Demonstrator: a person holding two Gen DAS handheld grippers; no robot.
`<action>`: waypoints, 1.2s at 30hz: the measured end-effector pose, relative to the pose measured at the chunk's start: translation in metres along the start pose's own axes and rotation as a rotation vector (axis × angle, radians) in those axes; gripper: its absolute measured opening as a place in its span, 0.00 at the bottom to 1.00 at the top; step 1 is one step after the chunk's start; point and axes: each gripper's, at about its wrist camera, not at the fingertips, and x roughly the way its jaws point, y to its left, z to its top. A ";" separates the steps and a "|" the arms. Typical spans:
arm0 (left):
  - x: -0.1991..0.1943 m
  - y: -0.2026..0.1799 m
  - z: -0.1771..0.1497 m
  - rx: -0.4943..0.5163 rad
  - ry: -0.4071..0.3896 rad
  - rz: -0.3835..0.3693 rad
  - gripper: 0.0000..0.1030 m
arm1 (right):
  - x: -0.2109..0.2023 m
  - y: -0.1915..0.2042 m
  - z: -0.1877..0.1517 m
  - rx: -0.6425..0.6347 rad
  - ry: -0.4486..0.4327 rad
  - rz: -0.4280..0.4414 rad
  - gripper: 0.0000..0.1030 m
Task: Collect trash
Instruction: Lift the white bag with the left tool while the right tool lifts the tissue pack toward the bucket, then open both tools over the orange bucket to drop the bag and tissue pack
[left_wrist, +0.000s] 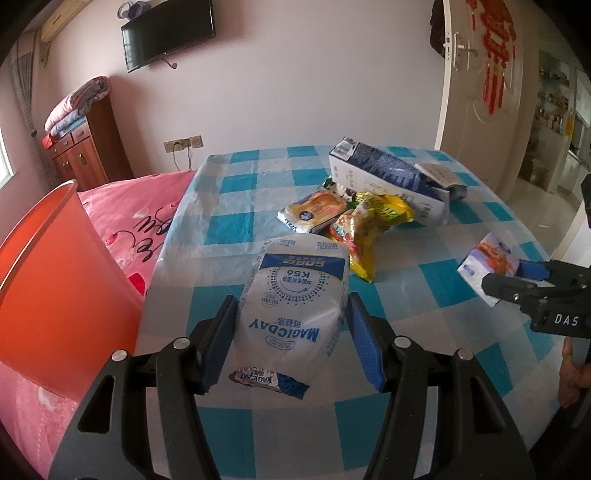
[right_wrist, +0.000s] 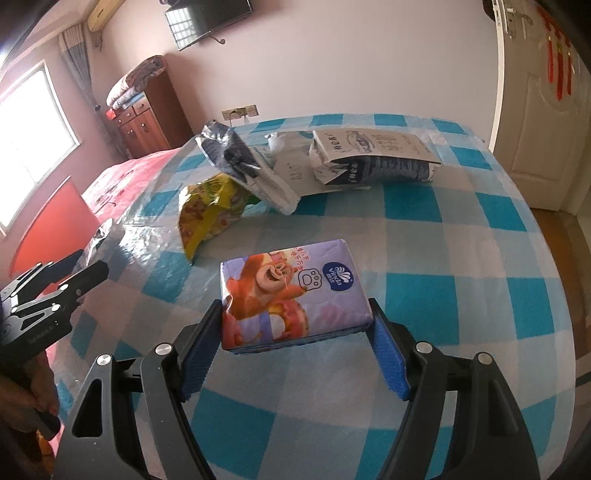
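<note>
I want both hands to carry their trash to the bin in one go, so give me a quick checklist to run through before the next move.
1. Left gripper around the white Magicday bag: cannot tell; the left pad touches, the right pad shows a small gap.
2. Right gripper on the tissue pack: ok, both pads press its sides.
3. Orange bin in view and open: ok, left of the table.
4. Path from the left gripper to the bin: ok, nothing between them.
5. Other trash left: not ok, yellow snack bag and blue carton remain on the checked tablecloth.
</note>
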 end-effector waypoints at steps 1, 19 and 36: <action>-0.002 0.000 0.000 -0.001 -0.004 -0.003 0.59 | -0.002 0.002 -0.001 0.002 0.000 0.007 0.73; -0.063 0.025 0.003 -0.039 -0.113 -0.012 0.59 | -0.034 0.059 0.015 -0.058 -0.038 0.079 0.73; -0.118 0.115 0.016 -0.189 -0.241 0.128 0.59 | -0.040 0.174 0.071 -0.260 -0.073 0.231 0.73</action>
